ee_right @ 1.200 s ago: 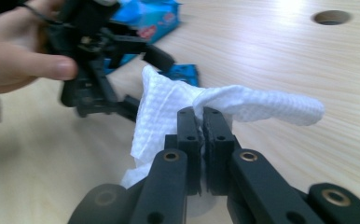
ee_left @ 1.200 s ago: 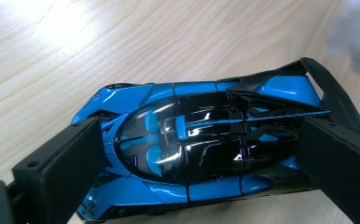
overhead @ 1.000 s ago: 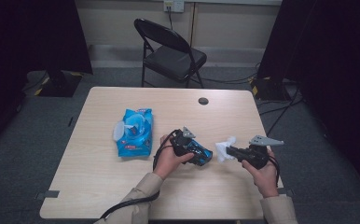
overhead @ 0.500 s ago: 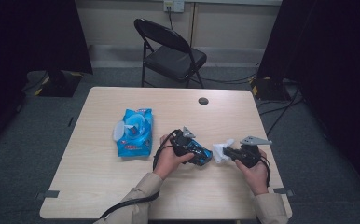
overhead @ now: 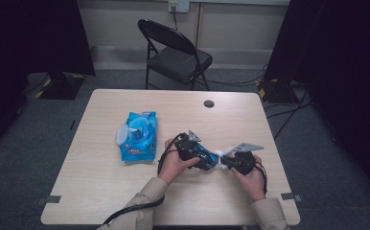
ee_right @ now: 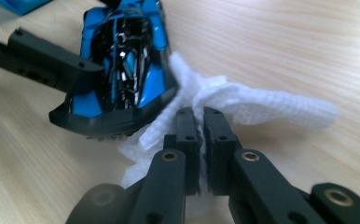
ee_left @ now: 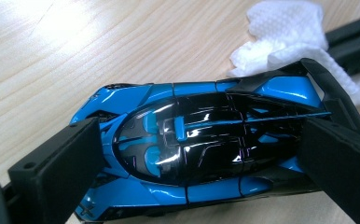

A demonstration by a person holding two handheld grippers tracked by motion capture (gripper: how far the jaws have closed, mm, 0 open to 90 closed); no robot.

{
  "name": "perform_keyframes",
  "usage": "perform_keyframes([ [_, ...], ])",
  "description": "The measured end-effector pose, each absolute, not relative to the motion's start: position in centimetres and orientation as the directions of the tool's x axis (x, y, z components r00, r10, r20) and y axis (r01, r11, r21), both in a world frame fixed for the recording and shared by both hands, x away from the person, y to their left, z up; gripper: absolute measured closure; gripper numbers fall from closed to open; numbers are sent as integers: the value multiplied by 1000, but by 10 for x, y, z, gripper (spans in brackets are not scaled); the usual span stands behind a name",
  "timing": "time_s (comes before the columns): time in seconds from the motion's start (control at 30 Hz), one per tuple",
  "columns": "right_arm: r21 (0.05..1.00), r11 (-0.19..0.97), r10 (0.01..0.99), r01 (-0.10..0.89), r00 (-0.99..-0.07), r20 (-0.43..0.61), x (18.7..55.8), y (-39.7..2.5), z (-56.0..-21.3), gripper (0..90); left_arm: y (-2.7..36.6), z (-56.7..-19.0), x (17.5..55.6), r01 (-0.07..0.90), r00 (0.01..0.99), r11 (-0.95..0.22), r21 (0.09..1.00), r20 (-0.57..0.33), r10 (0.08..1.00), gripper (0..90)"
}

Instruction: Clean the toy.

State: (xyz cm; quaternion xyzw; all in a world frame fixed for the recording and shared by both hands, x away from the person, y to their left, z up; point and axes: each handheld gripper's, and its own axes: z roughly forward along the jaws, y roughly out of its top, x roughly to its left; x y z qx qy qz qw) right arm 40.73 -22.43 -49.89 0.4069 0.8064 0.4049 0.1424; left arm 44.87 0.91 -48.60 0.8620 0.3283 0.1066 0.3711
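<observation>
The left gripper (ee_left: 187,154) is clamped across a blue and black toy car (ee_left: 201,140), one jaw on each flank, pinning it to the table (overhead: 101,191) so it cannot roll or slide while it is cleaned. The right gripper (ee_right: 201,119) has its jaws pressed together on a bunched white wipe (ee_right: 243,102), which touches the car's tail; held in a wad like this, the wipe can be rubbed against the bodywork. Both sit at the near right of the table, with the car just left of the wipe. Farther left lies a blue wipes pack (overhead: 137,136), its lid open, well apart from the work. Compared with a second ago, the right gripper has moved left, closing the gap so the wipe now meets the car; the left gripper has kept its place.
</observation>
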Motion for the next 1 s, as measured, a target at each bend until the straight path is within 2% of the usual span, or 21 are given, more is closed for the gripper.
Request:
perform_keyframes([
  [0.3,761,383,741,524,-666,86,404,-218,-501,869,9,-486,449,488,762,-510,709,-60,645,0],
  [1.0,737,426,650,524,-745,154,386,-214,-499,873,9,-486,449,486,762,-508,711,-60,645,0],
])
